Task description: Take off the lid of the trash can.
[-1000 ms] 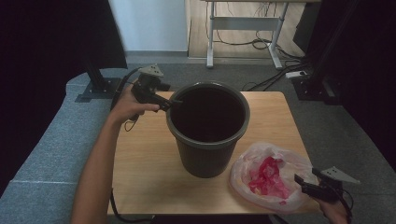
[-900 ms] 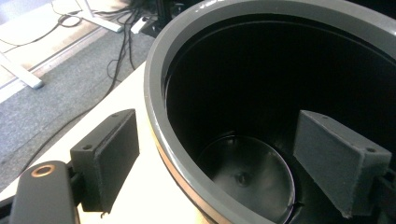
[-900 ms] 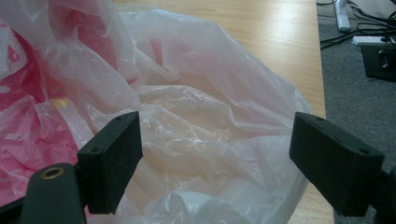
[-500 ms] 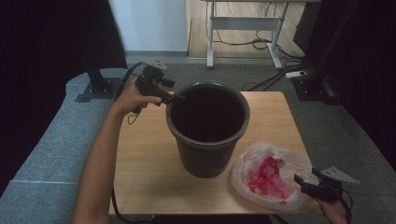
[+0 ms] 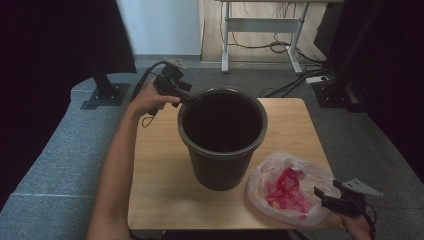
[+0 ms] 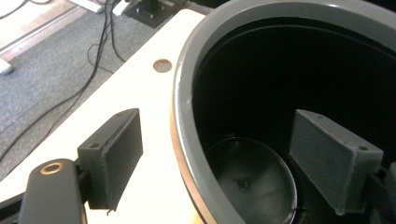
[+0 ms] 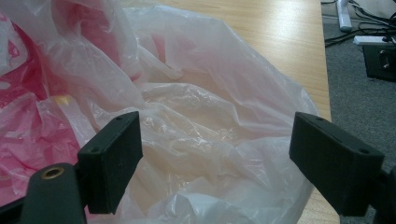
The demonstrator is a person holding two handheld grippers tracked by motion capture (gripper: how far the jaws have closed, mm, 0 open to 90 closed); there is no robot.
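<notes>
A dark grey bucket stands empty in the middle of the wooden table. My left gripper is open and straddles the bucket's rim at its far left, one jaw outside and one inside. To the bucket's right lies a clear plastic bag with red crumpled material inside. My right gripper is open at the bag's near right edge, and in the right gripper view the bag fills the gap between the jaws.
The table's right edge runs close to the bag. A round hole shows in the tabletop beside the bucket. Grey padded floor surrounds the table. Cables and a desk frame lie at the back.
My left gripper has risen and moved right from beside the bucket onto its rim. The right gripper and the bag have stayed put.
</notes>
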